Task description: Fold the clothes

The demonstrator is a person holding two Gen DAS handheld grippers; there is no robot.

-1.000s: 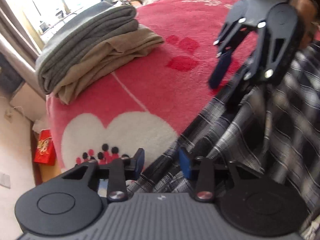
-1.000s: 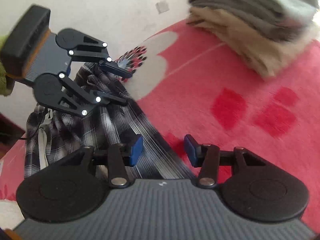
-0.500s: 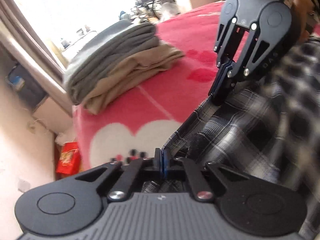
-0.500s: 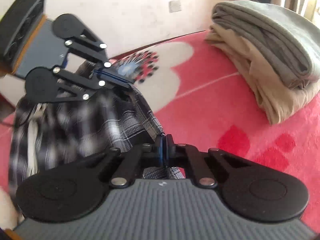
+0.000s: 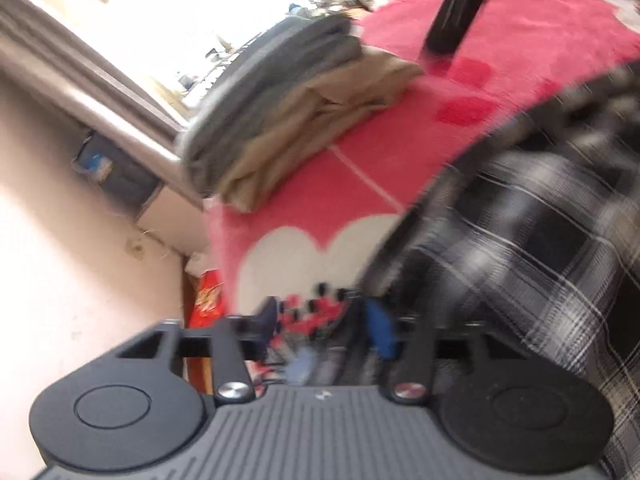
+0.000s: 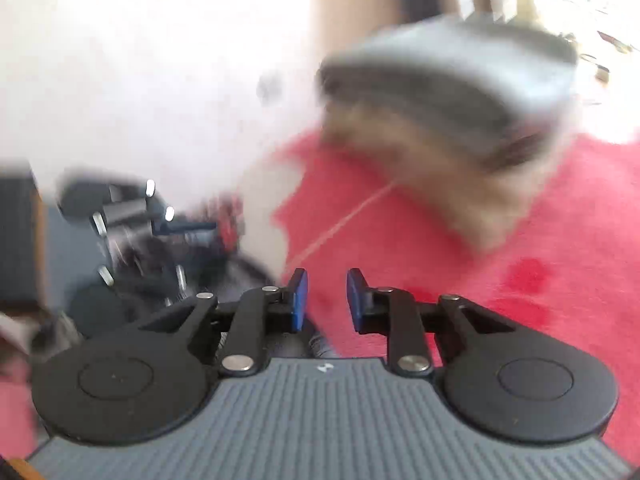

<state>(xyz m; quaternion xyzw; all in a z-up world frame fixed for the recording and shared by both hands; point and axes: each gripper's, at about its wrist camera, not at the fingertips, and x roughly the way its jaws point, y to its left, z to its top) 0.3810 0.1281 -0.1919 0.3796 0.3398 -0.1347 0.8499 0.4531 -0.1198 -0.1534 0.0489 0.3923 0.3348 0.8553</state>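
Surface: a fleecy pink blanket with a white heart shape (image 5: 320,256) covers the bed, darker red squares (image 5: 464,112) printed further along it.
Room: pale wall at the bed's end; a bright window with a grey-brown curtain (image 5: 80,84) beyond; a red packet (image 5: 206,296) below the bed's corner.
Task garment: a black-and-white checked cloth (image 5: 540,240) lies rumpled on the blanket, at the right of the left wrist view.
Folded pile: a grey folded garment (image 5: 272,92) sits on a beige folded garment (image 5: 320,132), near the blanket's far edge, well apart from the checked cloth.
Left gripper (image 5: 324,326): jaws just opened, about half apart, the checked cloth's edge at the right pad; grip unclear through blur.
Right gripper (image 6: 327,300): jaws just parted a little, nothing between them, above pink blanket.
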